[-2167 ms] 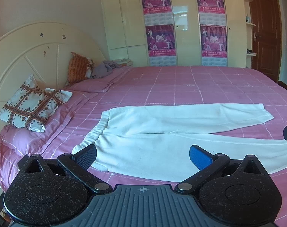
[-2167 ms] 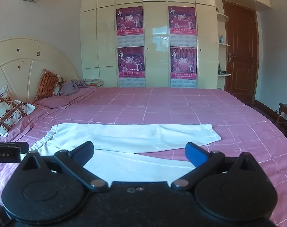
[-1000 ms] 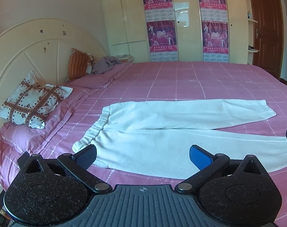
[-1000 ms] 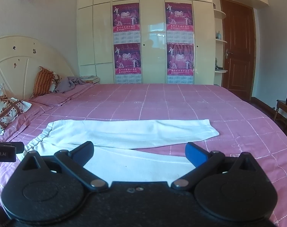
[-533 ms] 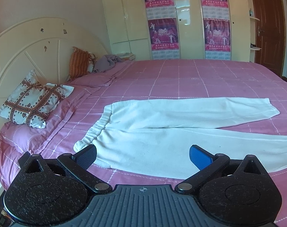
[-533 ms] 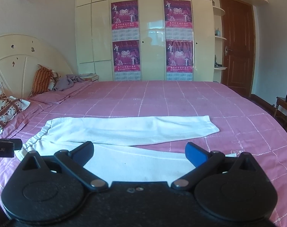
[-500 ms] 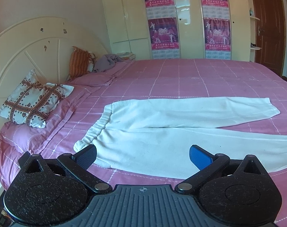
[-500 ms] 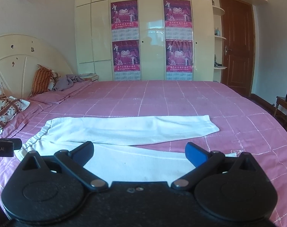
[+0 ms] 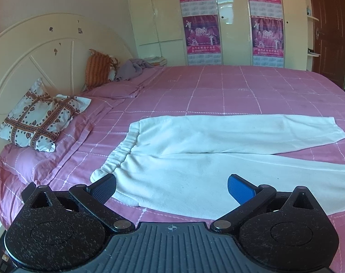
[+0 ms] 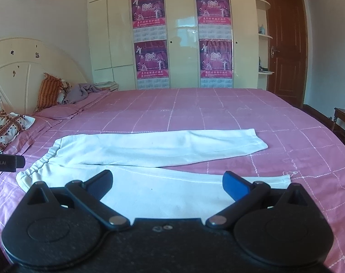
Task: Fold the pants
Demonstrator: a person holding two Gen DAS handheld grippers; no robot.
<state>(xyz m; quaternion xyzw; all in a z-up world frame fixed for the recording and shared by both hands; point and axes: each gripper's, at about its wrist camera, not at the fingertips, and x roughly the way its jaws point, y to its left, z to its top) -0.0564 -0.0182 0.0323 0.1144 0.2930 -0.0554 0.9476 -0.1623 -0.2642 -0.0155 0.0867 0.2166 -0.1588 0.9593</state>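
Observation:
White pants (image 9: 213,157) lie flat on the pink checked bed (image 9: 240,91), waistband at the left, both legs stretched to the right. They also show in the right wrist view (image 10: 154,159). My left gripper (image 9: 171,187) is open and empty, hovering over the near leg close to the waistband corner. My right gripper (image 10: 166,184) is open and empty, hovering over the near leg, whose cuff (image 10: 284,178) lies at the right. The tip of the left gripper (image 10: 6,162) shows at the left edge of the right wrist view.
A patterned pillow (image 9: 40,118), an orange cushion (image 9: 97,68) and a grey bundle of cloth (image 9: 131,67) lie by the headboard (image 9: 36,52) at the left. A wardrobe with posters (image 10: 181,41) stands behind. A wooden door (image 10: 284,50) and a small wooden table (image 10: 344,122) are at the right.
Both grippers have dipped and moved slightly closer to the pants, which now sit a little lower in each view. The jaws have stayed open and the pants have not moved.

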